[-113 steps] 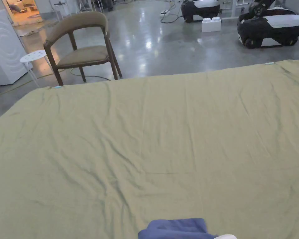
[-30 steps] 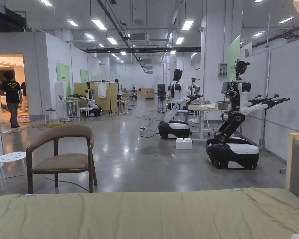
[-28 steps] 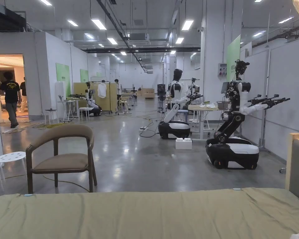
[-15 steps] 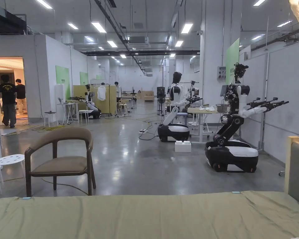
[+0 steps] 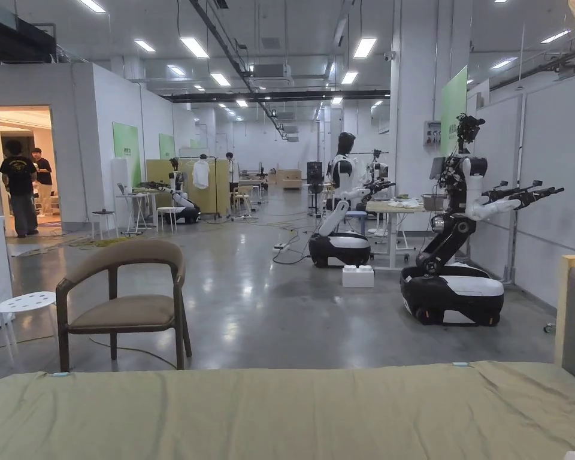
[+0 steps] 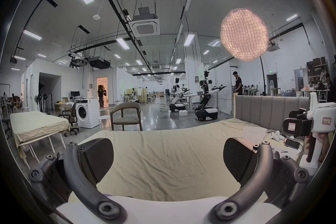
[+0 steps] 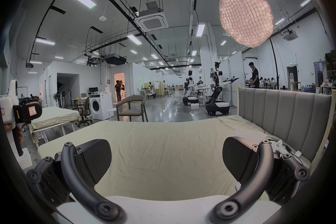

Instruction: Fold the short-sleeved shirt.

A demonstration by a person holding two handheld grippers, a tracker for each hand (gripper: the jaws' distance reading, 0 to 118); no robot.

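Tilting up off the bed, your head camera is now facing down the hall, where a few seconds ago it was looking down at the folded-looking blue shirt lying at the near edge of the sheet (image 5: 280, 413), right in front of you. Going left to right, the brown chair (image 5: 124, 305) is standing beyond the bed's far edge. Your left gripper (image 6: 168, 157) is hovering level over the sheet with its jaws standing wide apart and nothing between them. A bluish sliver (image 6: 109, 195) is peeking out just above its white body, and you cannot tell whether that is the shirt. Your right gripper (image 7: 166, 157) is hovering beside it, jaws likewise spread and empty. The grey headboard (image 7: 283, 118) is closing off the right side.

Judging by the cloth, you are dealing with something light, soft and limp: it is going to sag and slide on the sheet rather than hold a crease. If another fold is still due, you are best off pinching through all the layers at two corners of one edge, one gripper on each, and lifting them together
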